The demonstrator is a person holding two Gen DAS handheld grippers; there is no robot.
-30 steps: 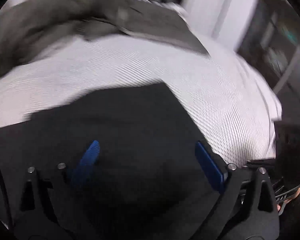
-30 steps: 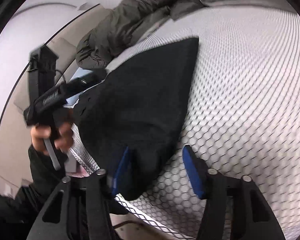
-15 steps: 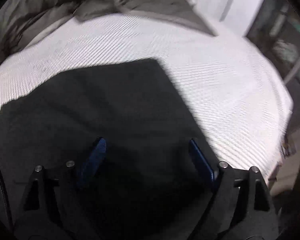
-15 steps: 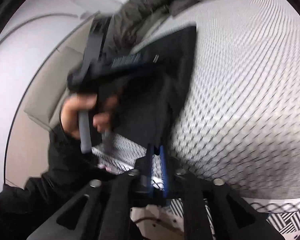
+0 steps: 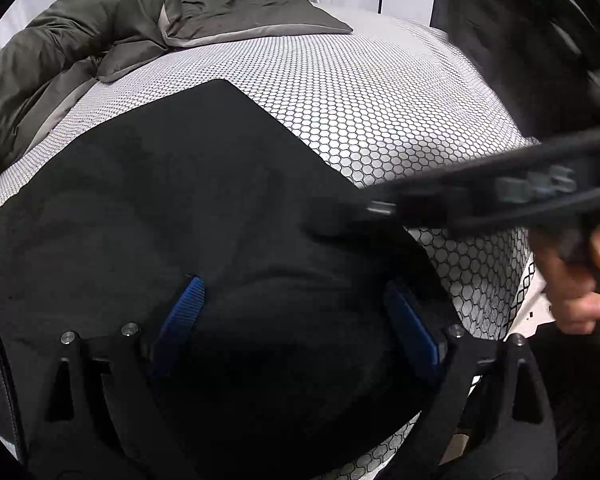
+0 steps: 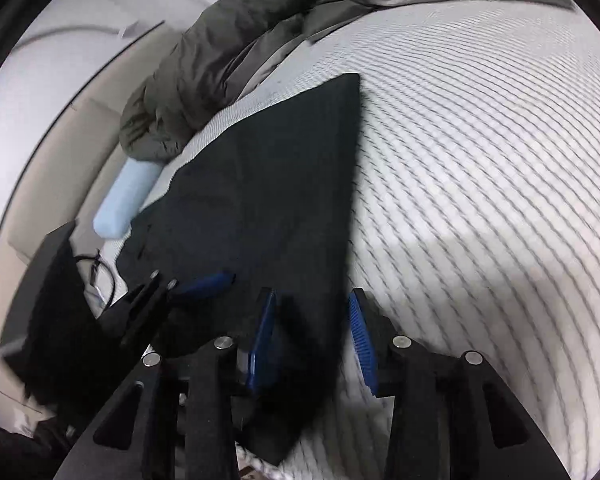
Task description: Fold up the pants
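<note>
From the left wrist, the black pants [image 5: 188,216] lie flat on the honeycomb-patterned bed [image 5: 380,92], filling the lower half. The left gripper [image 5: 296,312] has its fingers spread wide and opening, over the cloth without pinching it. At three o'clock a hand [image 5: 572,280] holds the right gripper [image 5: 380,208]. From the right wrist, the right gripper [image 6: 312,336] is opening, the pants' [image 6: 284,200] edge loose between its fingers; a grey duvet [image 6: 228,40] bunches at eleven o'clock.
</note>
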